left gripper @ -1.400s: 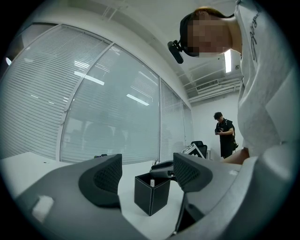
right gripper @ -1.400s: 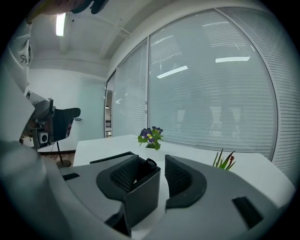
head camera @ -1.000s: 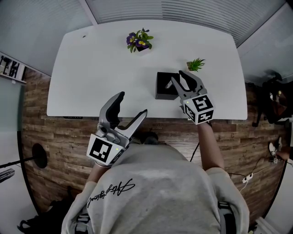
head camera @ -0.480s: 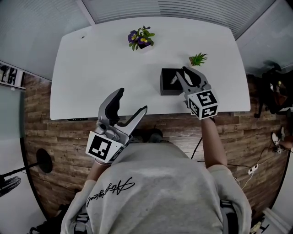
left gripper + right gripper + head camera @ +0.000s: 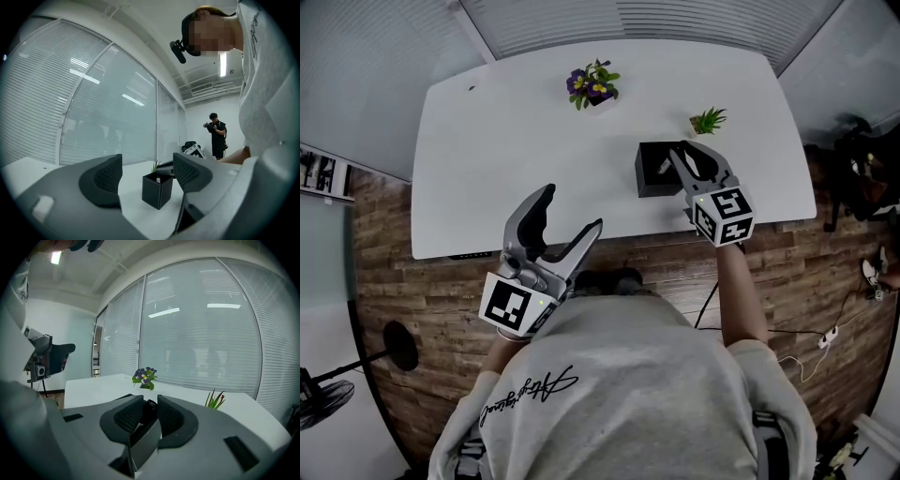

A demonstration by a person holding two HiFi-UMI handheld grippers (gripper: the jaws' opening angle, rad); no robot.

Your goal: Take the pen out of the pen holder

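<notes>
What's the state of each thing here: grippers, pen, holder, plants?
left gripper: open, empty
right gripper: jaws have just been closing, now shut on the pen's top
pen: in the holder, top between the right jaws
holder: upright on table
flower pot: upright, untouched
green plant: upright, untouched

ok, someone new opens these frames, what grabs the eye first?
The right gripper at the black pen holder, near the right front of the white table: its fingers have just been closing and pinch the dark pen by its top. Next, the left gripper, fingers wide apart and empty, held off the table's near edge. Purple flowers stand at the far side.
</notes>
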